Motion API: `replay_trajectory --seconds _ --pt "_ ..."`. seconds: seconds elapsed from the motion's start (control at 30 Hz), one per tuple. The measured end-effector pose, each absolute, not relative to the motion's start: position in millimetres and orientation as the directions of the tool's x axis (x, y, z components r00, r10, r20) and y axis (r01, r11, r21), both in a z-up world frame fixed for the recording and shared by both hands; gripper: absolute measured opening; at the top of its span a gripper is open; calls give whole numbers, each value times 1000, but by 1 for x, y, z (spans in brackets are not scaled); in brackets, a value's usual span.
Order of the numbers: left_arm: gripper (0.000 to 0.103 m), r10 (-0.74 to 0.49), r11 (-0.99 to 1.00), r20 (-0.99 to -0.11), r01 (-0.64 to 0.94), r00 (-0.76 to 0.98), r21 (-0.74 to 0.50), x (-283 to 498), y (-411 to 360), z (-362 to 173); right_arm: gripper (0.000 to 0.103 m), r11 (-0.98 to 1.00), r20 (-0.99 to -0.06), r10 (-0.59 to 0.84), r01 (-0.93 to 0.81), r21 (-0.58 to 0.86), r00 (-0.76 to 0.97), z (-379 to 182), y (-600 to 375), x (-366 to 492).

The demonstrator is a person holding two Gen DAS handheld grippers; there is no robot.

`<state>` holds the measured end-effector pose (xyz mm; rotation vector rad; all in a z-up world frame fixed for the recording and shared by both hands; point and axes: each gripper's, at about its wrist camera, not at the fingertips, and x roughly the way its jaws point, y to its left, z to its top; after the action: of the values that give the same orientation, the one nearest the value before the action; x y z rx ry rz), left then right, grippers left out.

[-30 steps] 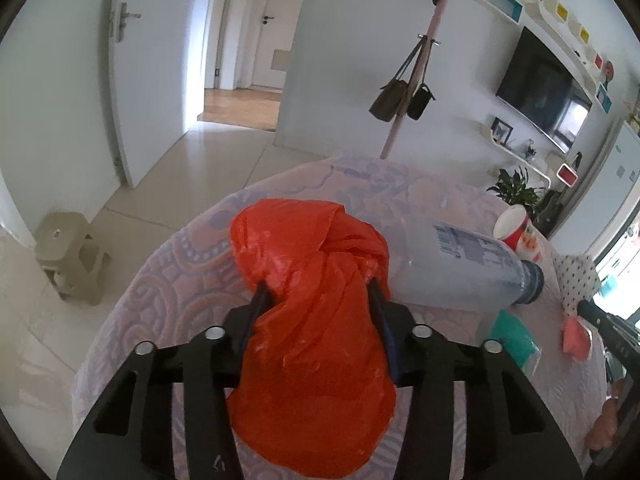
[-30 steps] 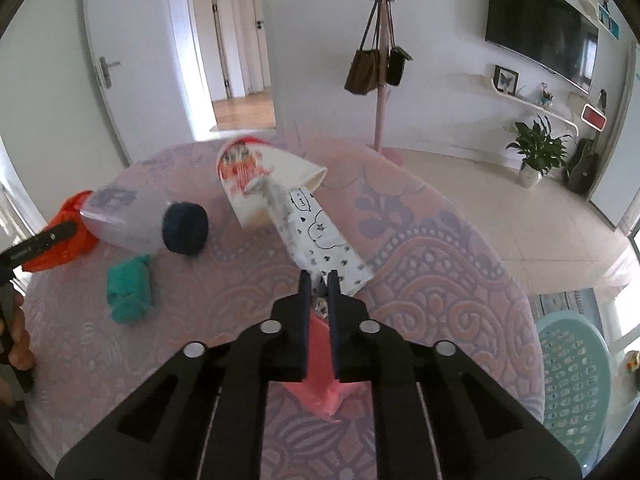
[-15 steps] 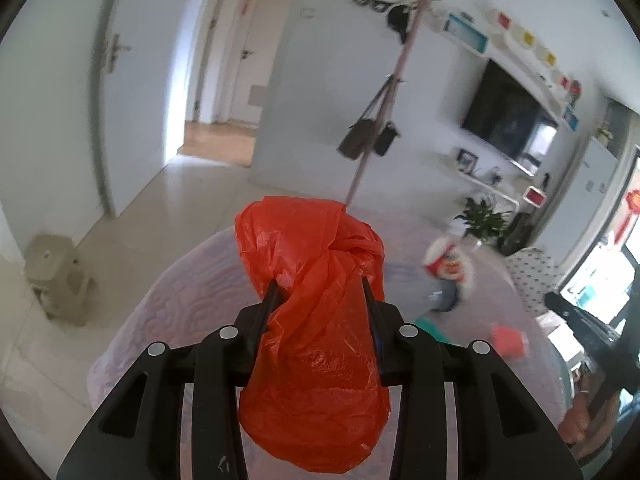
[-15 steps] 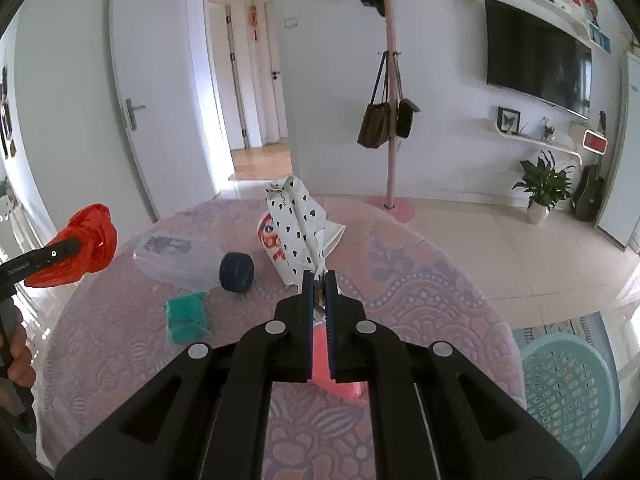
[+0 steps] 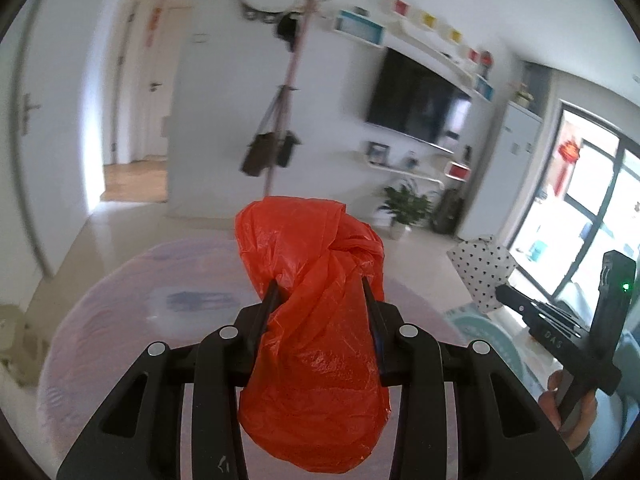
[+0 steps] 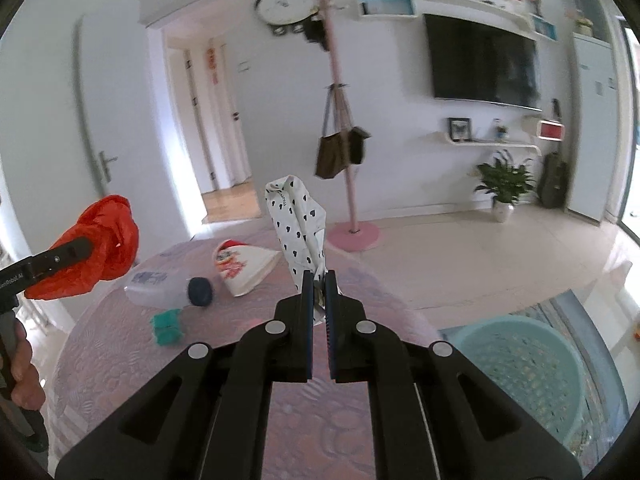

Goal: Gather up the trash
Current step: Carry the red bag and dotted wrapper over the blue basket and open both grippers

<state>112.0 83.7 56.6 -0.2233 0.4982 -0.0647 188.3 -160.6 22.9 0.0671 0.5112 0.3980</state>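
Note:
My left gripper is shut on a crumpled orange plastic bag, held up above the round table. In the right wrist view the same orange bag hangs at the far left. My right gripper is shut on a white wrapper with black hearts, lifted off the table. On the table lie a clear bottle with a dark cap, a paper cup with red print on its side, and a small green wad.
A teal plastic basket stands on the floor to the right of the table. A pink coat stand with bags rises behind it. A potted plant and a wall TV lie further back. A hand grips the left handle.
Both grippers have risen off the table and swung right, carrying the orange bag and the heart-print wrapper. The pink item under the right gripper is no longer in view.

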Motion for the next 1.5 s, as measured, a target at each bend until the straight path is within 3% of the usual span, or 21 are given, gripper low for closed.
replay_trajectory --seconds 0.27,0.5,0.97,1.13,1.2,1.27,1.5 --pt "36 -260 965 -492 200 831 -172 148 -19 54 4 951 -447 296 -219 217 844 19 -239 179" --pt "36 -362 932 -562 303 744 -200 189 -78 27 4 961 -478 205 -83 264 854 -2 -302 178" --pt "37 -393 905 -717 381 575 -191 239 -155 -56 4 973 -638 75 83 214 766 -74 -349 201" --pt "46 -399 899 -743 390 537 -200 247 -162 -67 4 971 -678 68 108 215 732 -92 -354 209" --pt "65 -393 901 -747 387 536 -196 250 -162 -68 5 967 -695 78 115 227 715 -99 -355 211" --pt "73 -393 903 -742 379 543 -202 247 -160 -67 11 962 -704 96 116 247 703 -104 -357 211" --pt "78 -421 899 -735 349 532 -263 237 -140 -61 25 966 -703 93 106 234 705 -100 -353 205"
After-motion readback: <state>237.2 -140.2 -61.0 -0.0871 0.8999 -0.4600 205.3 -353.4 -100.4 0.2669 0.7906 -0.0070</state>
